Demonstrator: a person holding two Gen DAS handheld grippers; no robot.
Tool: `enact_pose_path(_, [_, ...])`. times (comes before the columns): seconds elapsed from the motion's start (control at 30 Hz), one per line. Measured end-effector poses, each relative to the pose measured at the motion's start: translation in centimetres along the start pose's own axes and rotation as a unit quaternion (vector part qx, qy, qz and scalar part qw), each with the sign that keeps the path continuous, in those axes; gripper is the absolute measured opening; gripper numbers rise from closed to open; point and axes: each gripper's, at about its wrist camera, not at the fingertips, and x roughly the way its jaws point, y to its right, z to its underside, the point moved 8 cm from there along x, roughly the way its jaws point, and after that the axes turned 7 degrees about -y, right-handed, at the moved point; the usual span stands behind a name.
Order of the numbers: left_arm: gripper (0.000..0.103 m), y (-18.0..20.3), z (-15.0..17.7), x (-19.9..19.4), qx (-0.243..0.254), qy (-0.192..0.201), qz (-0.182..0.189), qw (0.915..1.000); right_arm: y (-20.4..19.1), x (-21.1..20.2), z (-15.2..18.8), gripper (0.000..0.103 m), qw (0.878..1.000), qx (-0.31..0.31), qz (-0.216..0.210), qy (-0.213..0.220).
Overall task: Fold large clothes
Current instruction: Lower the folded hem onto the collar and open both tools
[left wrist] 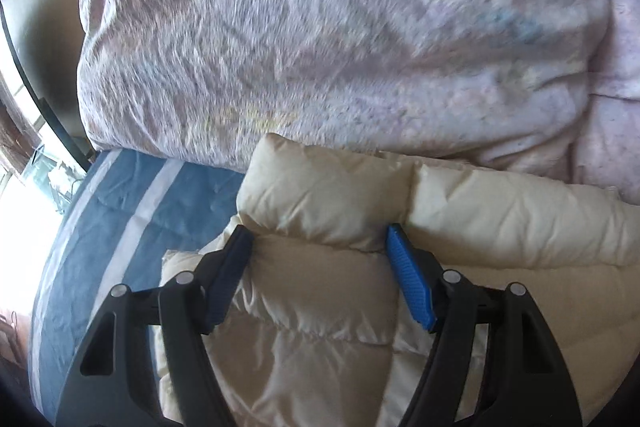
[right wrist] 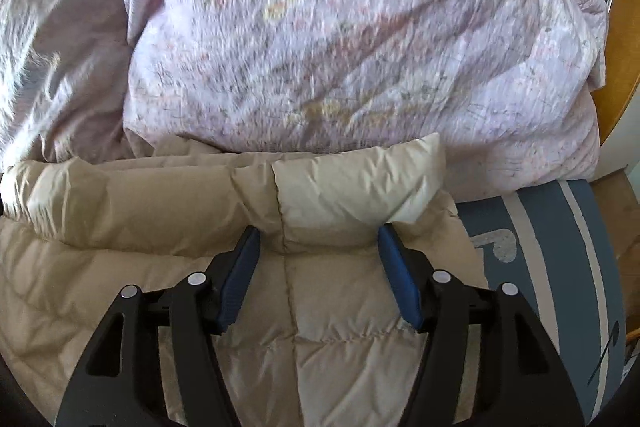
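A bed fills both views, spread with a blue sheet (left wrist: pixel 100 227) crossed by white stripes, and a bulky pale lilac floral duvet (left wrist: pixel 320 27) is heaped across its far side. Bright daylight pours in through a window (left wrist: pixel 24 163) at the left edge of the left view. Curved yellow-brown wooden furniture (right wrist: pixel 624 75) stands beyond the bed in the right view.

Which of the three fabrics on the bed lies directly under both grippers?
The cream puffer jacket: plain, shiny and quilted. The pink floral duvet is piled behind it, and the blue striped sheet lies flat beside it.
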Motion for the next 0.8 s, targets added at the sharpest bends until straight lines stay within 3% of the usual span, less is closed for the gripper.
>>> enact_pose_path(0.23, [0.075,0.2,0.4,1.8,0.008,0.000,-0.008,0.9999,0.1,2.1,0.6,0.072,1.000,0.007,0.007,0.004])
enact_pose_path(0.4, [0.082,-0.4,0.7,3.2,-0.009,-0.004,0.003,0.9999,-0.6,4.3,1.3,0.083,1.000,0.012,0.024,0.005])
enact_pose_path(0.7, [0.093,-1.5,1.2,5.4,-0.030,-0.008,0.006,0.9995,-3.5,8.4,1.0,0.092,1.000,0.014,0.024,-0.008])
enact_pose_path(0.8, [0.096,-1.8,1.4,6.1,-0.039,-0.019,0.013,0.9990,-2.8,9.2,0.9,0.094,0.999,0.024,0.028,-0.018])
